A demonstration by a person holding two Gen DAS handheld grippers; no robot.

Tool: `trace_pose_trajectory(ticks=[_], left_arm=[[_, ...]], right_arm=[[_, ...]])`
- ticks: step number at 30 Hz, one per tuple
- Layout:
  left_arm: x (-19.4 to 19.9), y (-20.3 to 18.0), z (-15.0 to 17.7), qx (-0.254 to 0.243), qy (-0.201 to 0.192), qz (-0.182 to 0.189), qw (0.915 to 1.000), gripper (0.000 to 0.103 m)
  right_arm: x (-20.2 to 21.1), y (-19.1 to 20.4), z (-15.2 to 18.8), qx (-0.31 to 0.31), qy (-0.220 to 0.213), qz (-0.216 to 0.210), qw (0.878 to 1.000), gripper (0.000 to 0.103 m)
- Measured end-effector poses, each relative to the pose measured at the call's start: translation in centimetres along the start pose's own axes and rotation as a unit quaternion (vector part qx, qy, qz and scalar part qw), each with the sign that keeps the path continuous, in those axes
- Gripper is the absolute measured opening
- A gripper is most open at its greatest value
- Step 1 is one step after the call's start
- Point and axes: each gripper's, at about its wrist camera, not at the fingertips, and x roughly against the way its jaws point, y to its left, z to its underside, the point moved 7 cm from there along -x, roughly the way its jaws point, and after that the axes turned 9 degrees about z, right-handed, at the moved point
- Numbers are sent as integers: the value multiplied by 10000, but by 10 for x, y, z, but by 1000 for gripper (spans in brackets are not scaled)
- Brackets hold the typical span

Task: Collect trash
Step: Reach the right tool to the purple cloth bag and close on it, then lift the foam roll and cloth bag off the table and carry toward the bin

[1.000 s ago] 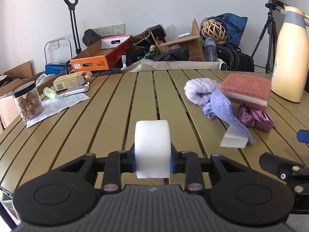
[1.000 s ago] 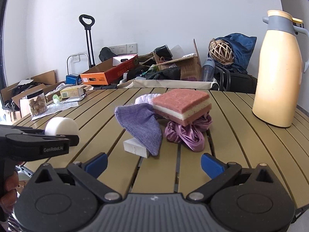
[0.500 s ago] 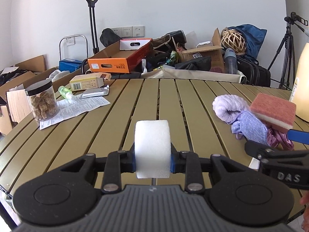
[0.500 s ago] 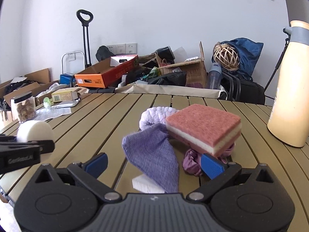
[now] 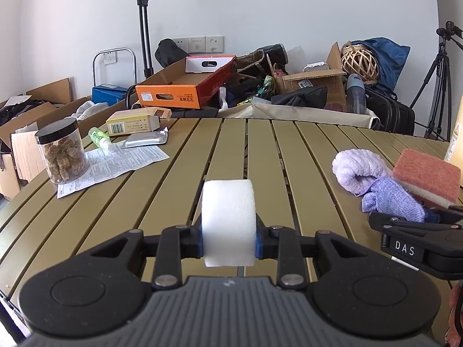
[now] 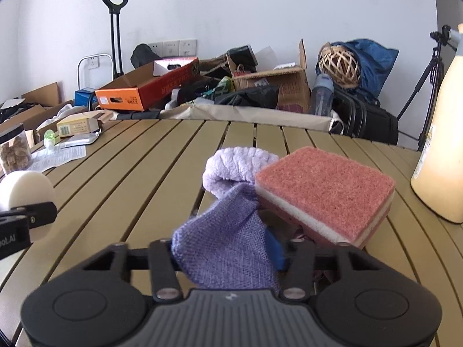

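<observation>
Both hands gathering trash off the slatted desk (image 5: 179, 173); right one closing on a rag.

Ahead of the right hand-held gripper (image 6: 228, 253) sits a heap: a pink sponge (image 6: 324, 193) to its right, a lilac towel (image 6: 237, 164) beyond, and the purple cloth (image 6: 222, 248) between its jaws, which are closing with the pads about on the fabric. The left hand-held gripper (image 5: 228, 241) is clenched on a white foam roll (image 5: 228, 219), held just over the desk. The step in hand is the grab of the cloth; next it likely needs a firm pinch and a lift clear of the sponge resting partly on it. A second ago the right jaws stood wide with the heap farther ahead.
</observation>
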Motion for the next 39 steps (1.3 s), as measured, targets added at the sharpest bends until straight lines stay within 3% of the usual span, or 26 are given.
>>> trace_pose_trajectory(ticks=[6,9,23,39], left_arm=[[-2,-3,-1,13,-11,17,10000,30],[-3,-5,-2,14,-24,26,10000,30],[13,-14,5,102,-92,99,9999,30],[92,-34,0,98,-411,144,9990,30]], right_arm=[[2,-10,-2,-231,-92,-212,9995,7],[4,-15,-3,-340,-157,-366,9986,3],[45,-28,2,-446,-663,-638,9948,1],[136,-41,-10,-502,-1185,-692,9893,1]])
